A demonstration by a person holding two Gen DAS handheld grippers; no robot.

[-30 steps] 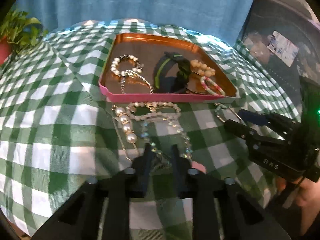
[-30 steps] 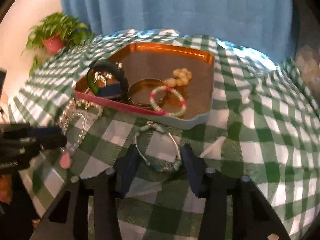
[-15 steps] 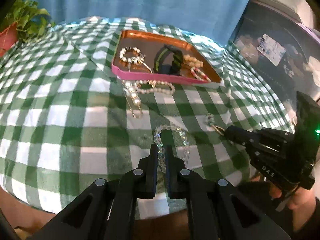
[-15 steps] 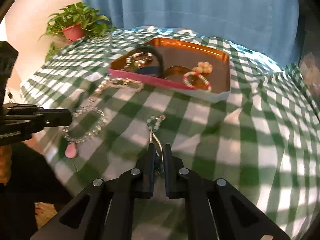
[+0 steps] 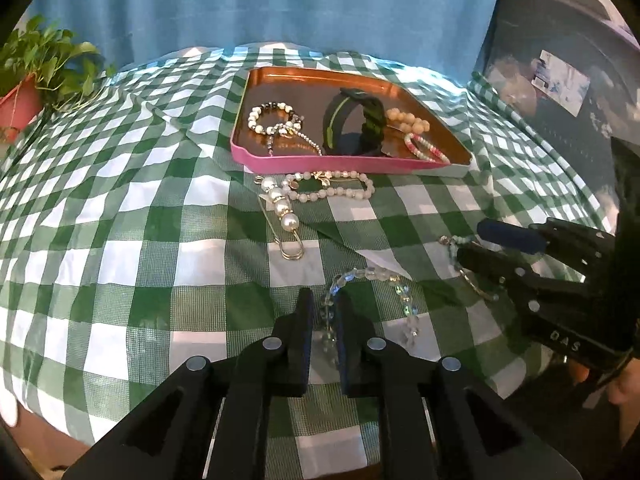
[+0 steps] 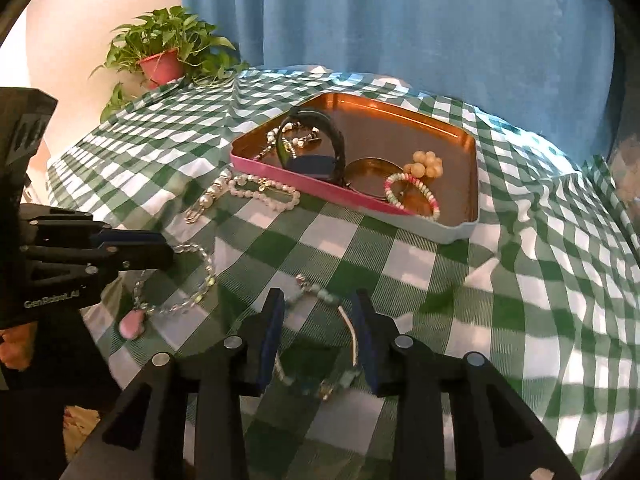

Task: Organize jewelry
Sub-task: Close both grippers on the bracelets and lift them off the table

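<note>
Nearest the tray's (image 5: 280, 159) front side, well out on the checked cloth (image 5: 120, 240), a clear bead bracelet (image 5: 370, 280) is seen running between the two fingers of the left gripper (image 5: 322, 312), which are drawn close together and appear clamped on the strand. The right gripper (image 6: 318, 312) is held with its fingers apart, a green-beaded bangle (image 6: 320, 294) lying on the cloth between them, not pinched. The beaded strand is judged light, limp and slippery, so a pinch across the thread between beads is advised; a pink pendant (image 6: 132, 324) hangs on it and may swing. The bangle looks stiffer and should be taken across its thin wire. Just beside the tray's front wall a pearl pin (image 5: 282, 216) and a pale bead bracelet (image 5: 332, 186) are left. Inside the tray, a dark watch (image 5: 354, 120) and other bracelets are already laid.
</note>
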